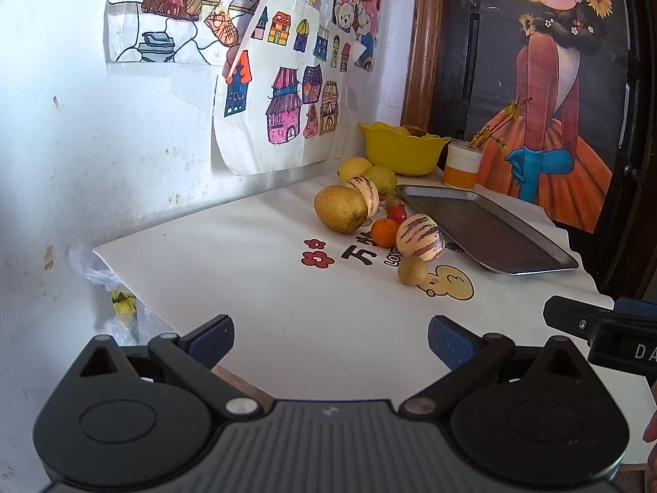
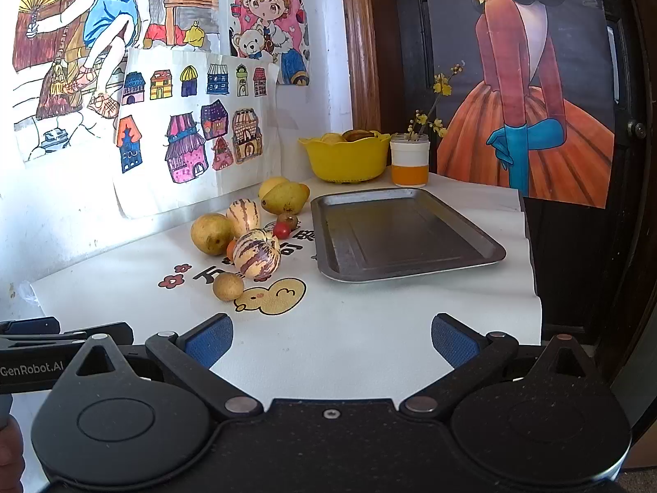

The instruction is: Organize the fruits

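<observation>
Several fruits lie loose on the white table cloth (image 1: 254, 287) (image 2: 369, 328): a yellow-brown pear (image 1: 340, 208) (image 2: 211, 233), two purple-striped melons (image 1: 419, 237) (image 2: 258, 254) (image 1: 365, 191) (image 2: 243, 216), a small orange (image 1: 384, 231), a small brown round fruit (image 1: 412, 270) (image 2: 228, 286), a red tomato (image 1: 397, 213) (image 2: 281, 230) and yellow fruits (image 1: 354, 167) (image 2: 286, 197) behind. An empty metal tray (image 1: 484, 226) (image 2: 398, 232) lies to their right. My left gripper (image 1: 330, 343) and right gripper (image 2: 331, 341) hover open over the table's near edge, well short of the fruits, holding nothing.
A yellow bowl (image 1: 400, 150) (image 2: 347, 158) with fruit in it and a white-and-orange cup (image 1: 462, 164) (image 2: 410, 163) with a yellow-flowered sprig stand at the back. Drawings hang on the wall at left; a dark door with a poster is at right. A plastic bag (image 1: 106, 287) hangs beside the table's left edge.
</observation>
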Available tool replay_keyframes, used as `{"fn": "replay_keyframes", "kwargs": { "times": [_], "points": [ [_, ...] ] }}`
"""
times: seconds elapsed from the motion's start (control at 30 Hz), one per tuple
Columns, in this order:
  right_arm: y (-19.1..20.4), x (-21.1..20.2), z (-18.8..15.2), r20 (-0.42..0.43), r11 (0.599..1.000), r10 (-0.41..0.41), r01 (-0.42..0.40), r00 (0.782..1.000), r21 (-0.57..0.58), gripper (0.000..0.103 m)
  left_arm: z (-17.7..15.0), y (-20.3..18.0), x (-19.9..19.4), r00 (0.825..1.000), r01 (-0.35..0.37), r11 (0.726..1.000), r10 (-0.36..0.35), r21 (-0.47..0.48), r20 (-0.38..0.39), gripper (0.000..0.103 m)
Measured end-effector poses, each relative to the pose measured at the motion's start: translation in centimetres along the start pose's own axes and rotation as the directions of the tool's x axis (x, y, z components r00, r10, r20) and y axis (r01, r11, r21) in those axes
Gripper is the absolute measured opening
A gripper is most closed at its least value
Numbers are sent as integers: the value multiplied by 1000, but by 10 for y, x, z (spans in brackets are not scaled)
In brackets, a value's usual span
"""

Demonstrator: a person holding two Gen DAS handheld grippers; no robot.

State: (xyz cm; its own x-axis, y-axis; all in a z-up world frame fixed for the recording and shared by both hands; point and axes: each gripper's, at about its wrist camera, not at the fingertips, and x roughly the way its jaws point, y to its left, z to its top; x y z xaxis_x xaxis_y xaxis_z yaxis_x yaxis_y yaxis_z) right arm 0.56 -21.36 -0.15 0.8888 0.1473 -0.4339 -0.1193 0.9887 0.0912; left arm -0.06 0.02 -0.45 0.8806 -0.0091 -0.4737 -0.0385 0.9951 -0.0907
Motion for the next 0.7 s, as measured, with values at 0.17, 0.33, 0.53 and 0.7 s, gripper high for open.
{"fn": "replay_keyframes", "kwargs": {
  "times": [0.17,0.33,0.53,0.7],
  "points": [
    [-1,0,2,-2,1000,0,0,1000,0,103,0,0,0,1000,0,1000,0,-1,-2,103],
    [-1,1,2,-4,1000,1,-1,1000,-3,103,0,0,0,1000,-1,1000,1,-1,-3,103],
    [-2,4,11,-13,1000,12,-12,1000,-11,103,0,-4,4,1000,-10,1000,10,10,-17,103],
    [-11,4,36,-8,999,46,-46,999,-11,103,17,-8,9,999,-23,999,25,45,-30,103]
  ]
}}
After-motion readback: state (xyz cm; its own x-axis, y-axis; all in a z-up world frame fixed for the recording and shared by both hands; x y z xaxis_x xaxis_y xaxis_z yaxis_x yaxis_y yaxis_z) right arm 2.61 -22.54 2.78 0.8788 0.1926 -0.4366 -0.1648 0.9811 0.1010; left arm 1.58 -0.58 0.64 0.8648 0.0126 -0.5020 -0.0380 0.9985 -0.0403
